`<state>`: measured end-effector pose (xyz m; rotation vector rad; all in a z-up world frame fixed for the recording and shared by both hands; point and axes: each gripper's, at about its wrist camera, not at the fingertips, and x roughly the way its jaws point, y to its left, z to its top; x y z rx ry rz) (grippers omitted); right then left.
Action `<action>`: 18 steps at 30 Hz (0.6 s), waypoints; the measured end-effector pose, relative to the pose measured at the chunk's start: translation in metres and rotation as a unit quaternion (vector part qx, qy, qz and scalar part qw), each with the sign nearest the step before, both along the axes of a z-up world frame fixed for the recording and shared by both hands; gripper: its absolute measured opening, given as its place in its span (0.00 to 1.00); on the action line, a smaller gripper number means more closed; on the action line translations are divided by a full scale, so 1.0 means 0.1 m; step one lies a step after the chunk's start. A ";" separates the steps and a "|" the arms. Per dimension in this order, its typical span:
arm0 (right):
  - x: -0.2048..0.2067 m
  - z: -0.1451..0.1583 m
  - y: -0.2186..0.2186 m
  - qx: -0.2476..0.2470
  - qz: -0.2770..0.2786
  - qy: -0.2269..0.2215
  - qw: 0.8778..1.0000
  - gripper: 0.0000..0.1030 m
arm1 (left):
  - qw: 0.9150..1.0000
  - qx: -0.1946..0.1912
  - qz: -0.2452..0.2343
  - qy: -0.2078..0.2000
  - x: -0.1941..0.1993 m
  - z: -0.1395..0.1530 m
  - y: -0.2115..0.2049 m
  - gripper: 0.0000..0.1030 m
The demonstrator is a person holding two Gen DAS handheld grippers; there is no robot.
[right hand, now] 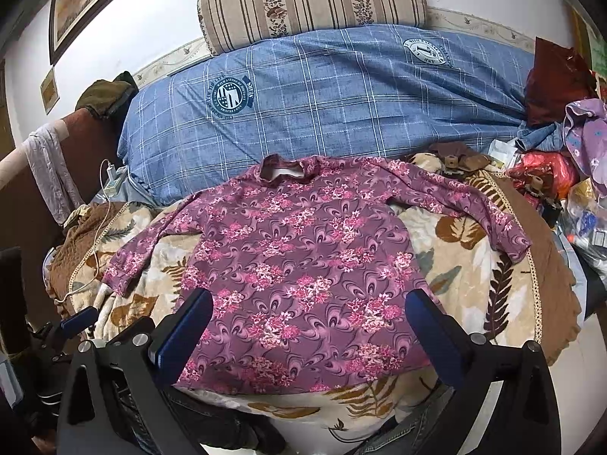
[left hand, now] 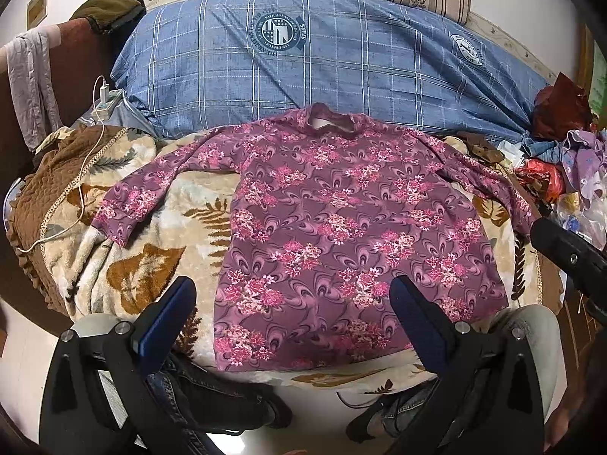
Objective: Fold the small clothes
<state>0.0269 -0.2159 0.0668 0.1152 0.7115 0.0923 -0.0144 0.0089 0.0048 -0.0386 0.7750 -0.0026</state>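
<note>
Left wrist view: the left gripper (left hand: 292,303) sits at the lower centre of the frame, jaws wide apart and holding nothing. Its blue-padded fingers (left hand: 167,318) flank the lower hem of a purple floral long-sleeved shirt (left hand: 341,235). The shirt lies flat and face up on a beige leaf-print blanket (left hand: 159,227), collar toward the top of the frame, both sleeves spread outward. Part of the right gripper (left hand: 569,258) enters at the right edge.

Right wrist view: the right gripper (right hand: 309,318) occupies the lower centre, jaws likewise wide apart and empty, above the hem of the shirt (right hand: 296,265). The left gripper (right hand: 76,322) shows at the lower left edge.

Behind the collar, across the upper middle of both frames, lies a blue plaid quilt (right hand: 341,113). A striped bolster pillow (right hand: 311,3) rests above it. A white charger cable (left hand: 81,174) trails over the blanket at the left. A heap of mixed clothing (right hand: 561,151) fills the right edge.
</note>
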 end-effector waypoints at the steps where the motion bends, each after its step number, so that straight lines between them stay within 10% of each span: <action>1: 0.00 0.01 0.00 0.001 -0.001 0.000 1.000 0.98 | 1.000 -0.001 0.000 0.001 0.00 0.00 0.00 1.00; 18: -0.03 0.04 -0.08 0.012 -0.009 -0.012 1.000 0.98 | 1.000 0.000 0.000 0.000 0.00 0.02 0.00 1.00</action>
